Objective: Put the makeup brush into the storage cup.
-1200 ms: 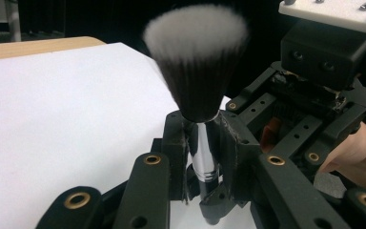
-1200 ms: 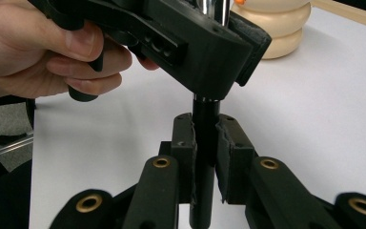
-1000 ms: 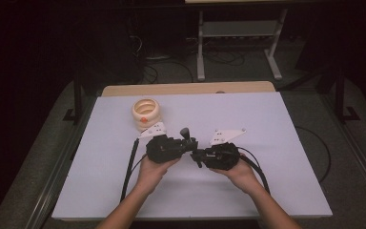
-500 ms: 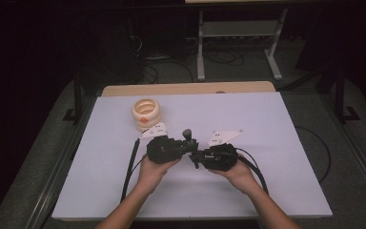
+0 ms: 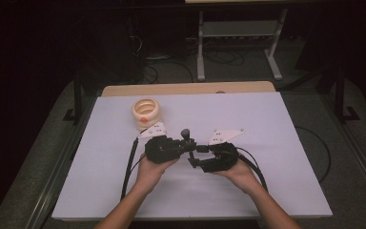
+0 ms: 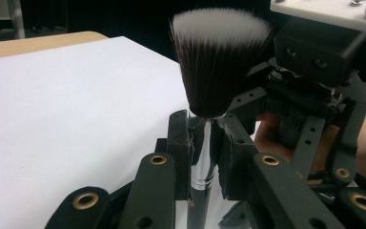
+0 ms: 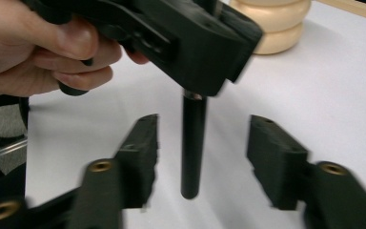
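Left gripper clamped on the silver ferrule of an upright makeup brush; right gripper has just been opening, its jaws apart either side of the black handle. The left gripper view shows the bristles — the right gripper view shows the handle's free end above the white table. Both hands meet at mid-table, knuckles outward, near a cream ring stack.

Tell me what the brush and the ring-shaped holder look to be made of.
Brush: fine dark bristles with pale tips, likely synthetic; a shiny, mirror-like collar below them suggests metal; the handle is smooth black, plastic or lacquered wood. Ring-shaped holder: cream, matte and rounded, probably plastic or silicone, though ceramic can't be ruled out.
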Tool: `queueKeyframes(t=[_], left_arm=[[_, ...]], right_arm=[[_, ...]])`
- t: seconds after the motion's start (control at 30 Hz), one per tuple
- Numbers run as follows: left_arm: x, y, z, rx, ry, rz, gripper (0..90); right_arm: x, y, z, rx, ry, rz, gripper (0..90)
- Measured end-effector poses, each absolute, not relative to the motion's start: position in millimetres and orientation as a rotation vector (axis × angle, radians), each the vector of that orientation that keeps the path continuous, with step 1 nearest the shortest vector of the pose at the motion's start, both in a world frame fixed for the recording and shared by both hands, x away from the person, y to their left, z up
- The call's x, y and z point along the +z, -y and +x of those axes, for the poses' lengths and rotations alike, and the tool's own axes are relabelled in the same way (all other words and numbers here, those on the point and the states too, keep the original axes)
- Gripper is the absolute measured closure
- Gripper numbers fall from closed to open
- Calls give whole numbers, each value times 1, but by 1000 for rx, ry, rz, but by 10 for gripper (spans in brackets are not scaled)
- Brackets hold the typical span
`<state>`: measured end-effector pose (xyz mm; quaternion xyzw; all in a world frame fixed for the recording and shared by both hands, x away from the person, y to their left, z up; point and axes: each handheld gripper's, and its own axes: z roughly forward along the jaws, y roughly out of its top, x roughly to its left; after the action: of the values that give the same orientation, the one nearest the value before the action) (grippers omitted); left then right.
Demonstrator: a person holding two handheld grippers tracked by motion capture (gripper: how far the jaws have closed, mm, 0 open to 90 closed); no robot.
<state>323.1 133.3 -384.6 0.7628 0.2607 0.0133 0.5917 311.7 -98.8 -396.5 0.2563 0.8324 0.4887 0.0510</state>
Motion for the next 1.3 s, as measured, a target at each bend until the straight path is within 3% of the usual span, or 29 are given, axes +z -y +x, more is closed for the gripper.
queueKeyframes(t=[0.07, 0.2, 0.5, 1.3], left_arm=[[-384, -134, 323, 47, -606, 1779, 779], [-383, -138, 324, 61, -611, 1782, 778], [-377, -144, 325, 87, -605, 1795, 778], [-366, -164, 336, 109, -625, 1814, 777]], right_arm=[[-396, 102, 314, 1500, -2520, 805, 240], [-395, 106, 315, 1508, -2505, 828, 154], [-391, 124, 313, 1518, -2373, 873, 50], [-404, 169, 295, 1467, -2249, 975, 26]])
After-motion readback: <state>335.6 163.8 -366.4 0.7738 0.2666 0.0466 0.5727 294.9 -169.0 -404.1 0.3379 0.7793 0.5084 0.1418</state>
